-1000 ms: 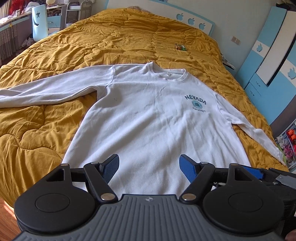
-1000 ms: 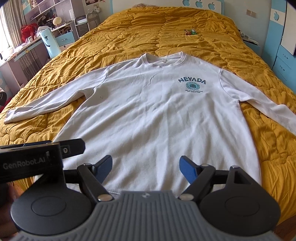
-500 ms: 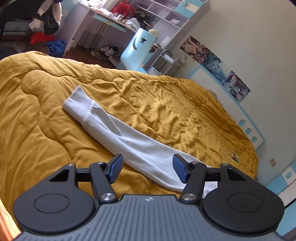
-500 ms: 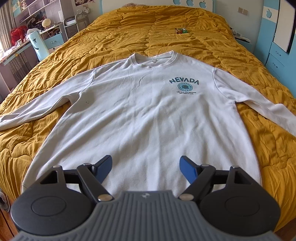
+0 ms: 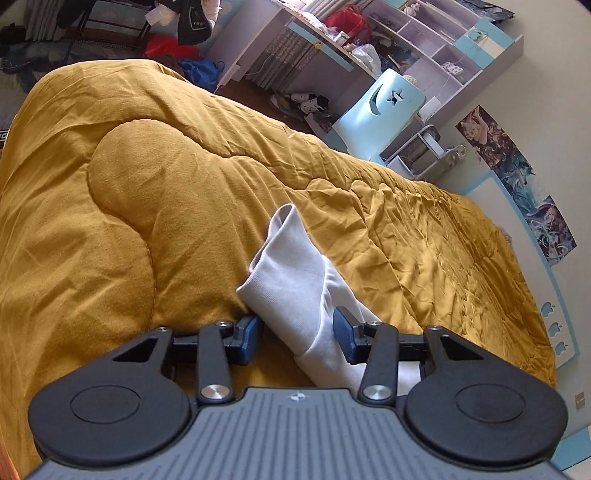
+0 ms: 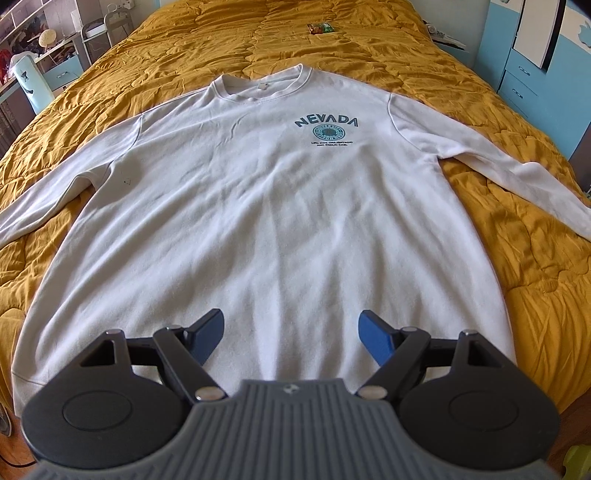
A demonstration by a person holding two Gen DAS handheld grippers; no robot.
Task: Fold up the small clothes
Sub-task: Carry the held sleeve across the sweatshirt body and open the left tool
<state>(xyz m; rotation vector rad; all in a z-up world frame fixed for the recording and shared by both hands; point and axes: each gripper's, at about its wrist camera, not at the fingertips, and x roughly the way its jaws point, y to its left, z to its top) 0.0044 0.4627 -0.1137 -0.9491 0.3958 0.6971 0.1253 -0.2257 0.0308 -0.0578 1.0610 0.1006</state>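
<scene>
White NEVADA sweatshirt point(image 6: 266, 206) spread flat, front up, on a mustard quilted comforter point(image 6: 369, 48), both sleeves stretched out to the sides. Left sleeve cuff point(image 5: 291, 273) sitting right between the blue pads of the left gripper point(image 5: 297, 334), jaws spread wider than the sleeve, not pinching yet. Right gripper point(image 6: 291, 334) hovering over the hem, jaws wide, nothing held. Small green snack packet point(image 6: 320, 26) way up near the headboard. Light blue chair point(image 5: 384, 110) with moon and star cutouts beside the bed, cluttered shelves point(image 5: 413, 40) behind.
</scene>
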